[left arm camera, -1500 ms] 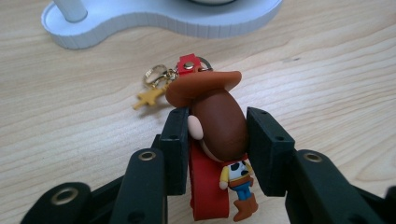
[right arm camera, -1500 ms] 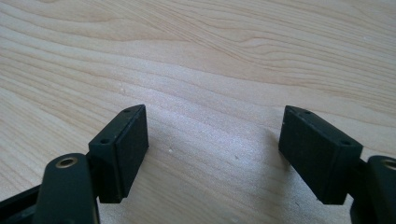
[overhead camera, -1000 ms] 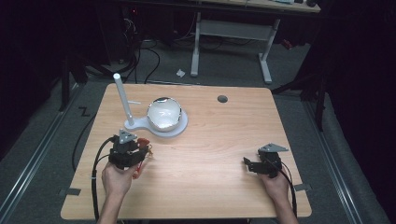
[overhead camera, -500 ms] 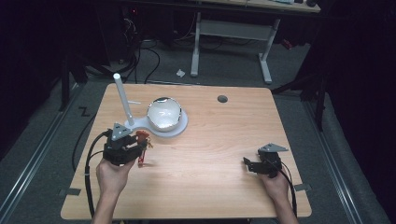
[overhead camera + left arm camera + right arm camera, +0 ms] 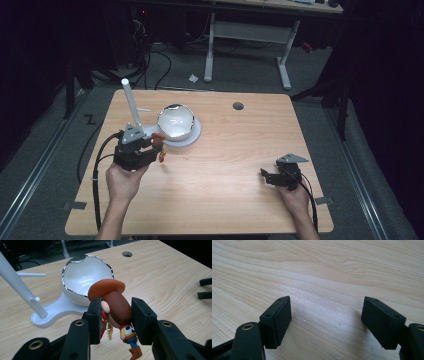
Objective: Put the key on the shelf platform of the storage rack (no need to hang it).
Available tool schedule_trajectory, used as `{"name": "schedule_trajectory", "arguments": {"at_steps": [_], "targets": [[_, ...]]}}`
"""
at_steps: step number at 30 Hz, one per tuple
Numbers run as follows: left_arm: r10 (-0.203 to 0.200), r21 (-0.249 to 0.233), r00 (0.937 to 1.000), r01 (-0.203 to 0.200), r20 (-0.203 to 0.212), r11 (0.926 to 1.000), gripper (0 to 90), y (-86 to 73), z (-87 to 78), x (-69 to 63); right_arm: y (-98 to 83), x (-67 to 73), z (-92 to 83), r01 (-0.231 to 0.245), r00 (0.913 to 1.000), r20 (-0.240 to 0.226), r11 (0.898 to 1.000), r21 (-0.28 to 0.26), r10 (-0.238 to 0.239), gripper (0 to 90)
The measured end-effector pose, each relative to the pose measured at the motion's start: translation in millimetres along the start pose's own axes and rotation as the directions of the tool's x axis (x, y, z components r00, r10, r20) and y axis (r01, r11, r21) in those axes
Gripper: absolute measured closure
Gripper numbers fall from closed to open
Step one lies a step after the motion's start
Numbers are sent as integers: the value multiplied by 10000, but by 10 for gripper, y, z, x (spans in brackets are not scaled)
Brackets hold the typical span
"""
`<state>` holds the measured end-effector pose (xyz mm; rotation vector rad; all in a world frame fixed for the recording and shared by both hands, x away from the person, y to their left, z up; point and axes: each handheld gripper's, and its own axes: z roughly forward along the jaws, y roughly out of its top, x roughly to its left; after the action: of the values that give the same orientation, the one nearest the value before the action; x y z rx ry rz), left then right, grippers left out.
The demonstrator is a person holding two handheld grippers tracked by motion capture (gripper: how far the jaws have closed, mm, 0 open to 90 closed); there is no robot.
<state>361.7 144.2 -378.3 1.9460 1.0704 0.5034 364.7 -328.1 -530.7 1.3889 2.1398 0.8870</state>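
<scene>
My left gripper (image 5: 115,320) is shut on the head of a small cowboy figure (image 5: 117,309) with a brown hat, which hangs above the table with its legs dangling. In the high view the left gripper (image 5: 150,145) holds the figure (image 5: 159,146) just left of a white cracked-egg bowl (image 5: 176,121) on a white stand with a tall slanted post (image 5: 131,104). The bowl (image 5: 85,277) lies directly beyond the figure in the left gripper view. My right gripper (image 5: 266,176) rests low over the wooden table (image 5: 235,150) at the right, open with nothing between its jaws (image 5: 325,322).
A round cable hole (image 5: 238,106) sits in the table near its far edge. The right gripper's two jaw tips (image 5: 205,287) show at the right edge of the left gripper view. Desk legs and cables stand on the floor beyond the table.
My left gripper has risen off the table with the cowboy figure and moved a little toward the egg bowl. The right gripper has stayed where it was.
</scene>
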Motion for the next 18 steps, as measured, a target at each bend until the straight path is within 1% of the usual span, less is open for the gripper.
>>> {"name": "schedule_trajectory", "arguments": {"at_steps": [3, 6, 8, 10, 15, 18], "targets": [[9, 3, 9999, -9, 131, 10000, 624, 58, 17, 10, 0, 0, 0, 4, 10000, -2, 10000, 2, -4, 241], [5, -258, 9996, 2, 269, 9997, 624, 126, 9, 6, 0, 0, 0, 8, 10000, -4, 10000, 1, -8, 241], [-32, -350, 9992, 47, 405, 9994, 625, 160, 2, 7, 0, 0, 0, 7, 10000, -4, 10000, 1, -7, 242], [17, -322, 9991, -4, 413, 9995, 625, 202, 3, 5, 0, 0, 0, 7, 10000, -3, 10000, 1, -7, 241], [147, -530, 9988, -122, 468, 9985, 625, 310, 15, -9, 0, 0, 0, 10, 10000, -7, 10000, 0, -10, 241], [186, -563, 9989, -162, 423, 9983, 625, 373, 29, -9, 0, 0, 0, 14, 10000, -8, 10000, 2, -14, 242]]}}
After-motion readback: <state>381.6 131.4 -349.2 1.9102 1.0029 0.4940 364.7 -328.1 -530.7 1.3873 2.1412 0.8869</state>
